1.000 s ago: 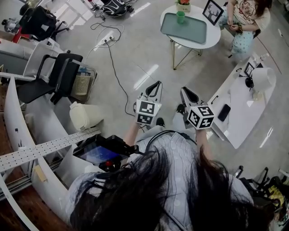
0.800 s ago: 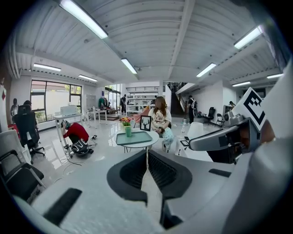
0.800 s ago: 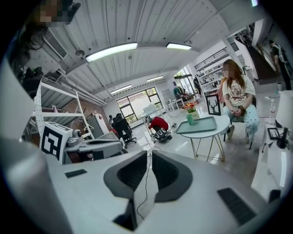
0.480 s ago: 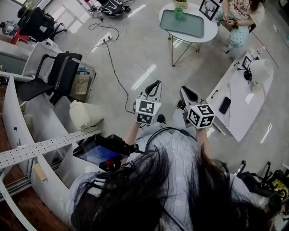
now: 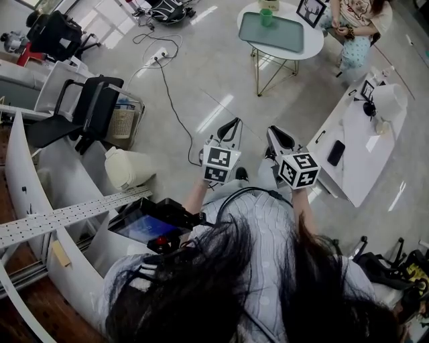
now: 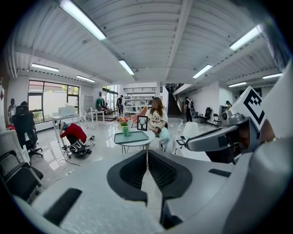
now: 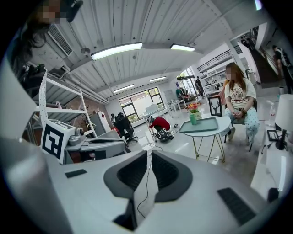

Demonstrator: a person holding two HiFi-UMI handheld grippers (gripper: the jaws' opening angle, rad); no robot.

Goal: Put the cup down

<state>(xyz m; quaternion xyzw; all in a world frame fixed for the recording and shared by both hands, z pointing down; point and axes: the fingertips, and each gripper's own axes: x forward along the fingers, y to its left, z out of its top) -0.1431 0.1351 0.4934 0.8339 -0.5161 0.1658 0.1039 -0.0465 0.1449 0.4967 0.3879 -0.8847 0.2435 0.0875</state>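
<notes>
Clenched shut, tips meeting, nothing between them: left gripper [image 6: 146, 153]. Likewise drawn together and empty: right gripper [image 7: 148, 155], just beside the left, both held over the pale floor [image 5: 201, 80]. On each, a marker cube [image 5: 219, 165] printed with black-and-white square patterns, the only print to be made out. Well apart, far ahead across the floor: green cup [image 5: 267, 18], upright at the far corner of the teal tray [image 5: 278, 35] on the round white table [image 5: 314, 52]; on the tray or just behind it, cannot tell. Just behind the cup, flowers [image 6: 122, 122] at the table's far edge. Beside these, a framed picture [image 5: 310, 11] of a black deer silhouette. Past the table's far rim, a seated person [image 5: 355, 27].
</notes>
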